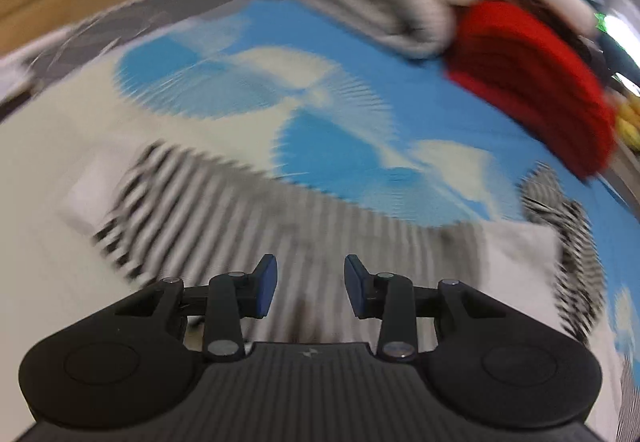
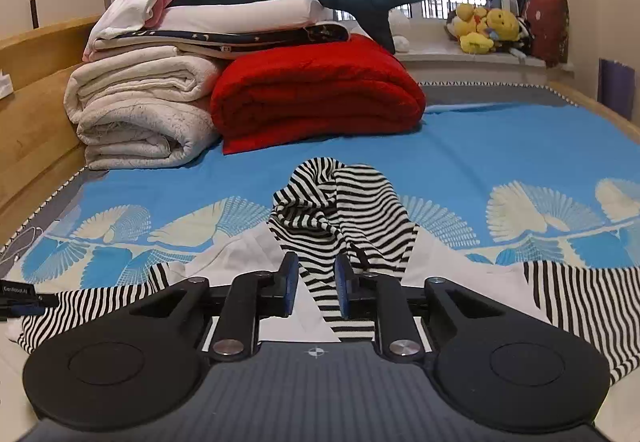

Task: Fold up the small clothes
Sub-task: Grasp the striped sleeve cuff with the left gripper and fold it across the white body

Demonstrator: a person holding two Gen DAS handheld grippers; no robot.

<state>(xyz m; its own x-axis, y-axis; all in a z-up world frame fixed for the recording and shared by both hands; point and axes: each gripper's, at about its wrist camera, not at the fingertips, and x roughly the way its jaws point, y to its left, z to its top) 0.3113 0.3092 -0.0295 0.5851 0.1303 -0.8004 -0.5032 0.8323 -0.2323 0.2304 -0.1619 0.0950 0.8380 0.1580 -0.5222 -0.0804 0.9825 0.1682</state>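
My right claw (image 2: 316,284) is clenched on a bunched fold of the striped garment (image 2: 340,210), lifting it off the bed (image 2: 480,146) near its front edge so it can fold over. My left claw (image 1: 310,284) hangs released above the striped cloth.

Black-and-white striped garment (image 2: 344,210) lay spread flat beneath right claw (image 2: 316,284), one bunched fold standing between its fingers.
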